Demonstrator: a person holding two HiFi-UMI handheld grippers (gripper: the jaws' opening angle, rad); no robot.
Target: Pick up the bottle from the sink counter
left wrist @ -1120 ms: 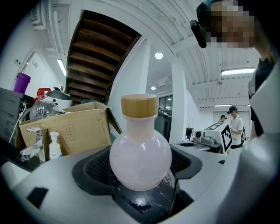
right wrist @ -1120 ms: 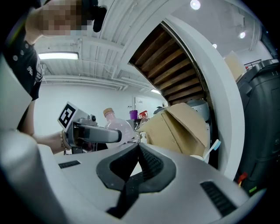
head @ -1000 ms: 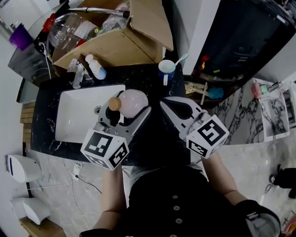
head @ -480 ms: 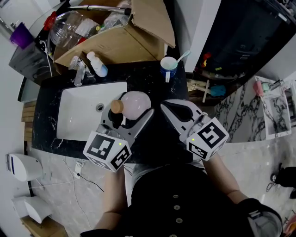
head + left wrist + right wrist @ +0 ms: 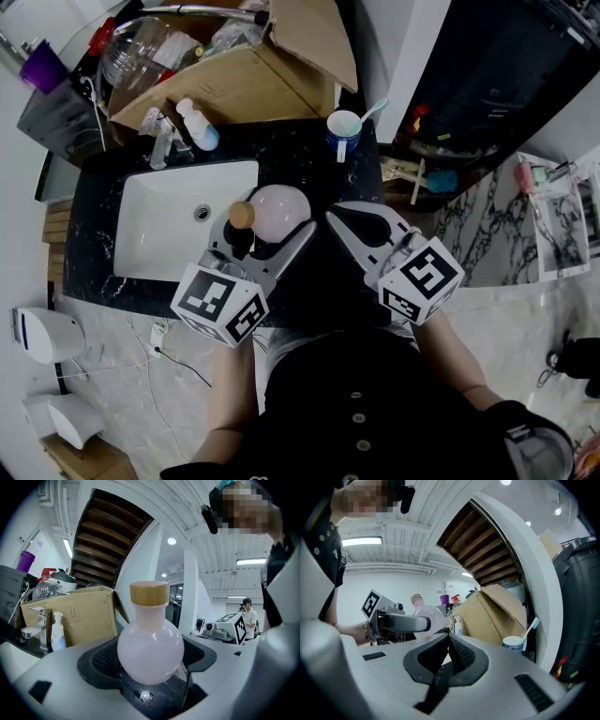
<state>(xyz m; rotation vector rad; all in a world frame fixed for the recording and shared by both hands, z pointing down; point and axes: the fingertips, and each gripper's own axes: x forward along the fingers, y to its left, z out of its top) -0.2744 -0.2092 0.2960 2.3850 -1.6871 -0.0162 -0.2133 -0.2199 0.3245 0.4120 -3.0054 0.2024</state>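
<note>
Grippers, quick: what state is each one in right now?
Left gripper: shut on the pink bottle.
Right gripper: shut, holding nothing.

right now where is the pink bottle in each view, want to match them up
Head view: pink bottle at centre, between the left gripper's jaws, by the sink's right rim.
Left gripper view: dead centre, between the jaws, wooden cap up.
Right gripper view: left of centre, partly behind the left gripper.
Shared landmark: the cardboard box, beyond the bottle in all three.
</note>
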